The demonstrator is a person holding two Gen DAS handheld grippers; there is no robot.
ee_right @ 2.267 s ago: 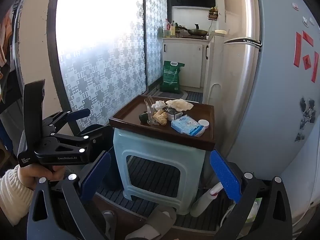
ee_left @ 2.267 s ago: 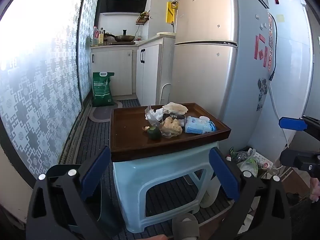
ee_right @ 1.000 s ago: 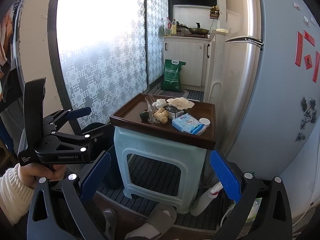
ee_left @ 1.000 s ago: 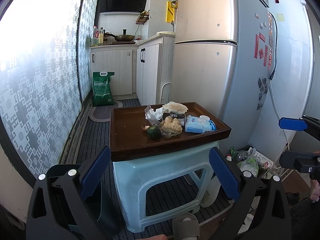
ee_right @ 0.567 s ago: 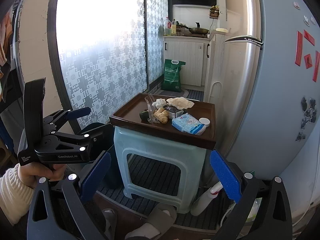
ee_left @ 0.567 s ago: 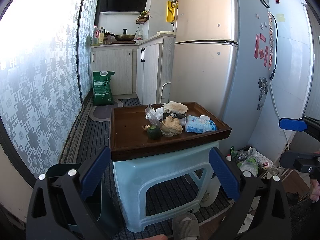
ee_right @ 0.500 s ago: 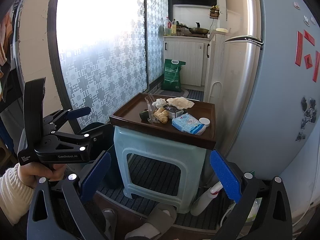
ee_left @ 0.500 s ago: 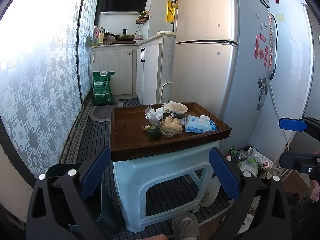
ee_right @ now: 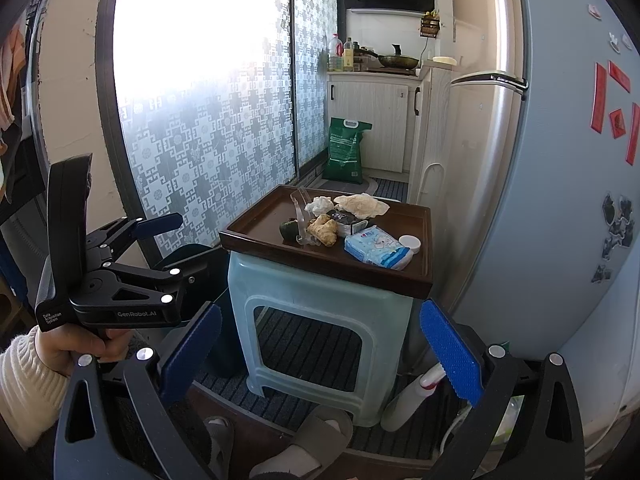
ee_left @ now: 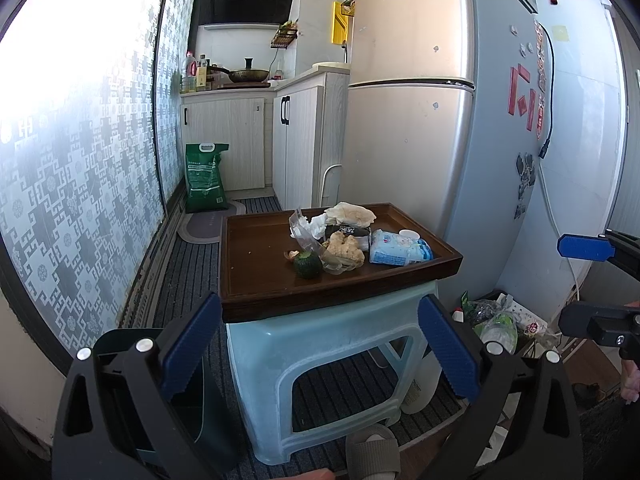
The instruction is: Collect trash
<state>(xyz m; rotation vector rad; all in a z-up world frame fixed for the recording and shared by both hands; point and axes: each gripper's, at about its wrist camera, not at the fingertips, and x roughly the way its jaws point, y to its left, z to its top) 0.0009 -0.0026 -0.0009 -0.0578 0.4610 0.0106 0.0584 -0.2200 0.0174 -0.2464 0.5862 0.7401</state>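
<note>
Narrow kitchen, brown tray (ee_left: 256, 280) on pale stool (ee_left: 320, 340). Trash pile (ee_left: 340, 236) sits mid-tray, ahead of and above both claws. Left claw (ee_left: 320, 344) released, empty; right claw (ee_right: 320, 348) likewise. Neither clearly nearer; pile well apart from both.

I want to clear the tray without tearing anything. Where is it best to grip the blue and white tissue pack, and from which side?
Probably across the short width of the tissue pack, coming from above. It lies flat on the tray, soft and elongated, with a white cap close behind and the ginger beside it, so a low sideways approach looks crowded.
</note>
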